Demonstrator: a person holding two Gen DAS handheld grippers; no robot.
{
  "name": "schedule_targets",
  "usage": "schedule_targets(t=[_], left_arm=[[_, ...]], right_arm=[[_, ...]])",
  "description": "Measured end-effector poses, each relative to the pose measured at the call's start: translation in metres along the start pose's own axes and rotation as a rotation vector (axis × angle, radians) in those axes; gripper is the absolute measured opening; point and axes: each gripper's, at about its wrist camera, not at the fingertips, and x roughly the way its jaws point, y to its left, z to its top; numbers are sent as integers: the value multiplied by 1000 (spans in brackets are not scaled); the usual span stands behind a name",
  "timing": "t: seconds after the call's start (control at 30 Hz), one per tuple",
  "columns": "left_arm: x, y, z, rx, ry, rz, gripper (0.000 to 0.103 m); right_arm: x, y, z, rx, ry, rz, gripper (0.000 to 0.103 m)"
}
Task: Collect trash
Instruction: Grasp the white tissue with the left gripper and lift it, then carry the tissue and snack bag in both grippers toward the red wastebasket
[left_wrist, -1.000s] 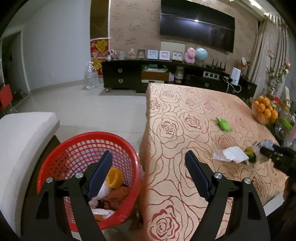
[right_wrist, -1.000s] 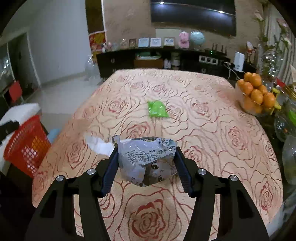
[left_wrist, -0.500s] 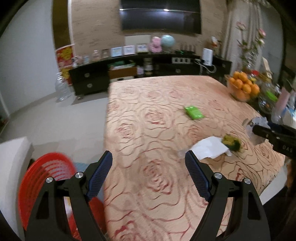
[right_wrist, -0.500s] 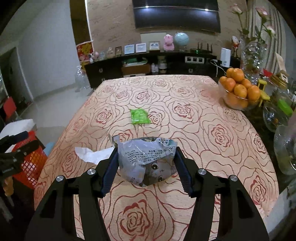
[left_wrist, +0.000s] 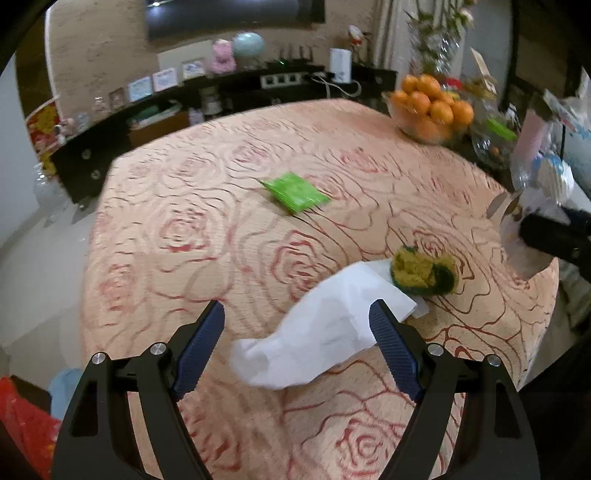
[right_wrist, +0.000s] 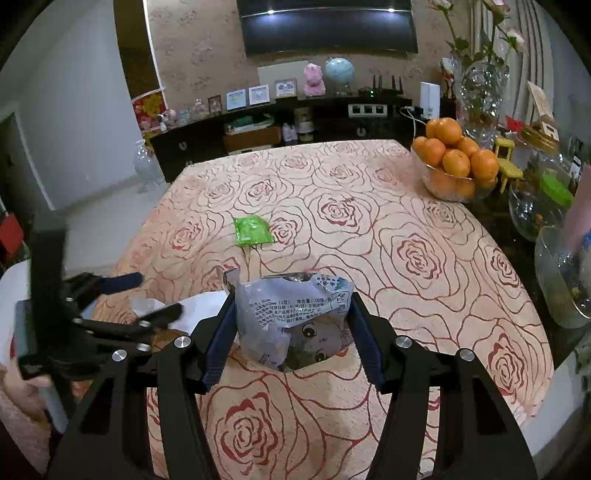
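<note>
My left gripper (left_wrist: 297, 328) is open above the near edge of the rose-patterned table (left_wrist: 207, 206), and a crumpled white tissue (left_wrist: 325, 328) lies between and just past its fingers without touching the pads. A yellow-green scrap (left_wrist: 421, 271) sits on the tissue's far corner. A green packet (left_wrist: 295, 192) lies further back, also seen as the green packet (right_wrist: 252, 230) in the right wrist view. My right gripper (right_wrist: 293, 306) is shut on a crumpled grey printed wrapper (right_wrist: 291, 314), held above the table. The left gripper (right_wrist: 144, 299) shows at the left over the tissue (right_wrist: 199, 306).
A glass bowl of oranges (right_wrist: 456, 166) and several glass jars (right_wrist: 535, 210) stand along the table's right side. A red basket (left_wrist: 26, 424) is at the lower left beside the table. A dark sideboard (right_wrist: 295, 125) with ornaments lines the far wall.
My left gripper swung from over the red basket to the right and down, over the white tissue on the table. The right gripper drifted slightly, still holding the wrapper.
</note>
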Motion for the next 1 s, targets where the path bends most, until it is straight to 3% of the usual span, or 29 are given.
schedule_targets(t=[0.23,0.53,0.8,1.0], left_arm=[[30,-10,-3,-20,37,-50,74],[28,-17,-11,-34,38,-69,23],[-2,-14,-16,-62,-11,-67,21],[-34,-6,-17,-78,-71,-18,21]], right_arm=[[3,-5,-2,5,15,-4,57],[2,-13,-4,25,20,1,57],[2,-14,-4,25,17,10,57],[1,-5,-2,10,9,27,57]])
